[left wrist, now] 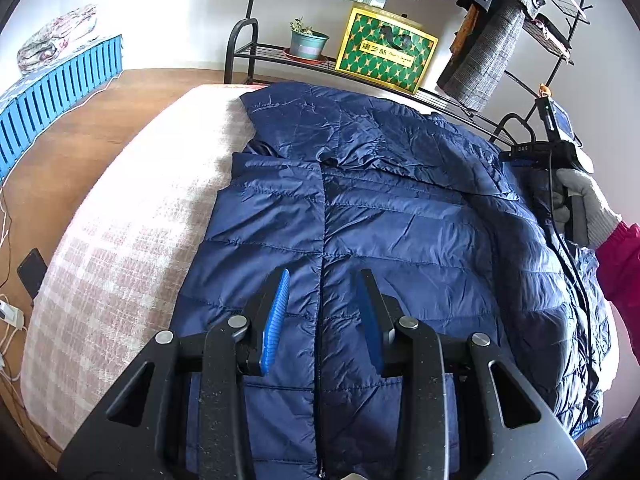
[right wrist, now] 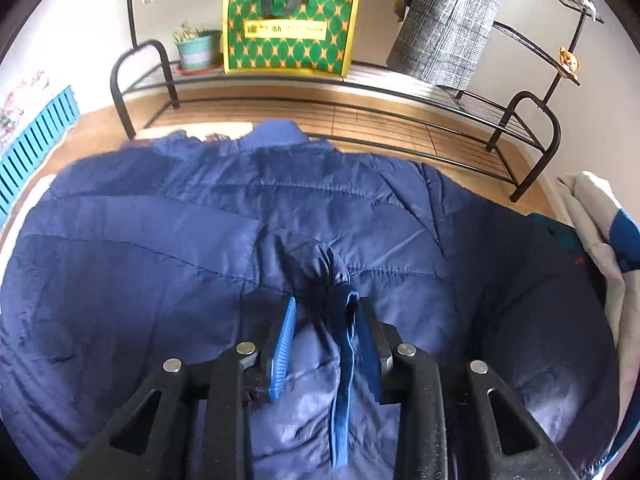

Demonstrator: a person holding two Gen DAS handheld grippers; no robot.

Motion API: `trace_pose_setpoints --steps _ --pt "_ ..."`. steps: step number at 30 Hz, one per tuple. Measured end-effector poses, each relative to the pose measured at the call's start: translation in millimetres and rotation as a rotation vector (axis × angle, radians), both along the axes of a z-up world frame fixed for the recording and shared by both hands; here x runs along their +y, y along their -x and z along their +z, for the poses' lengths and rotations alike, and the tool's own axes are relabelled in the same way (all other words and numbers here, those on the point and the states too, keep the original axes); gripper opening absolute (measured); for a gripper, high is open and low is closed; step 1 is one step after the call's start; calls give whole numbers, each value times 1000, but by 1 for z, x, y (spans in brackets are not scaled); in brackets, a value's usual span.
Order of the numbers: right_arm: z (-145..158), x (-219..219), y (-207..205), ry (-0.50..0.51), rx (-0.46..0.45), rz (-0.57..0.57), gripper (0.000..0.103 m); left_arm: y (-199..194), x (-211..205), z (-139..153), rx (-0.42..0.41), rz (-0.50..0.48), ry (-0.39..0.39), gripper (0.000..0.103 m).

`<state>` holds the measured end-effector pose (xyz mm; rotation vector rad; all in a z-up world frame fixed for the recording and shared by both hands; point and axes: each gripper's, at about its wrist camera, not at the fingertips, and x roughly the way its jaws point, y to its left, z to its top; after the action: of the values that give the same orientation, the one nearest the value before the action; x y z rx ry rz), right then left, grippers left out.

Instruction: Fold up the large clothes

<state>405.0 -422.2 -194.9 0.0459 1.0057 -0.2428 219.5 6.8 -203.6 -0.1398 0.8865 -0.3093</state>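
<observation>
Jacket (right wrist: 160, 260) hem cut off below. Right gripper (right wrist: 326, 312) part open, cuff (right wrist: 344, 360) loose between pads; left gripper (left wrist: 322, 292) apart, empty.

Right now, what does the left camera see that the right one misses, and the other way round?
Only the left view shows the gloved hand gripping the other tool, the checked blanket and the jacket's zip. Only the right view shows a cuff lying between its fingers, with a toy bear on the rack. Both show the blue jacket, green bag and plant pot.
</observation>
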Motion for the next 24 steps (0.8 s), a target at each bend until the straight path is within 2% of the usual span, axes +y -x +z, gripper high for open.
trace_pose_setpoints --steps 2,4,8,12,18,20,24 --pt "24 -2 21 -46 -53 17 37 4 -5 5 -7 -12 5 35" --pt "47 -2 45 -43 -100 24 42 11 -10 12 -18 -22 9 35" --pt "85 -6 99 -73 -166 39 43 28 -23 31 -43 -55 18 35" --pt "116 -15 168 -56 -229 15 52 49 -46 57 -97 -116 -13 35" --pt "136 -35 268 -13 -230 -68 53 81 -94 92 -171 -227 -34 35" --pt "139 -46 302 6 -236 -102 57 92 -114 100 -182 -273 -33 35" --pt "141 -70 361 2 -238 -164 58 112 -160 107 -183 -387 -27 35"
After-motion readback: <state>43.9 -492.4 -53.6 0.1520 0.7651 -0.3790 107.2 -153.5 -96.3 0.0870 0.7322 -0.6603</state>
